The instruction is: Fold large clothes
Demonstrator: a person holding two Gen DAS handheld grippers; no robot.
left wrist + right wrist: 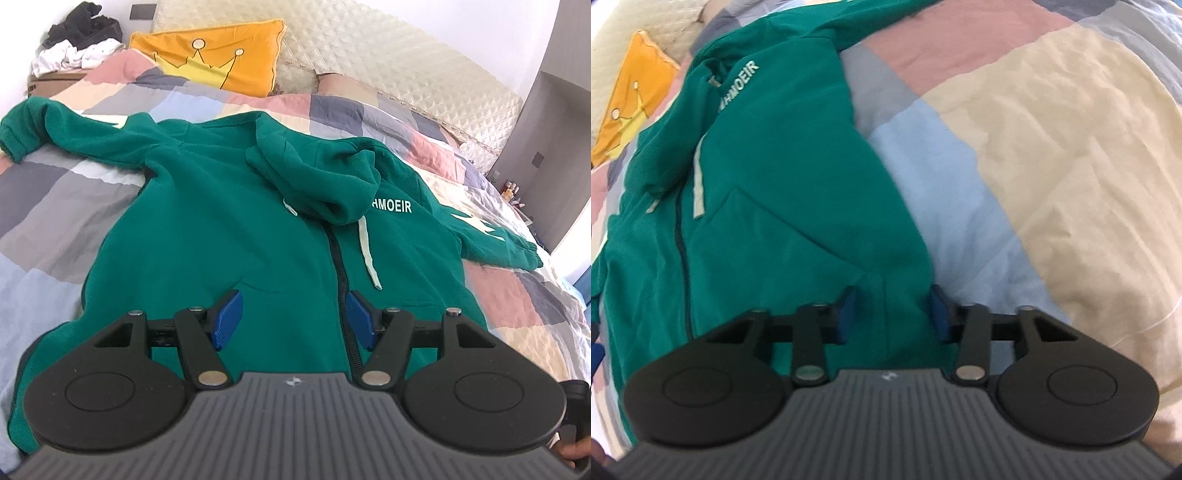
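A green zip hoodie (229, 221) with white drawstrings and the white lettering "HMOEIR" lies front up on the bed, sleeves spread to both sides. My left gripper (293, 319) is open and empty above its lower front, near the zipper. The hoodie also shows in the right wrist view (775, 192). My right gripper (892, 314) is open, its blue pads on either side of the hoodie's lower right hem; whether they touch the cloth I cannot tell.
The bed has a patchwork quilt (55, 192) in grey, pink, blue and cream (1052, 147). An orange crown pillow (218, 55) leans on the padded headboard (388, 55). A pile of clothes (77, 40) sits at the far left.
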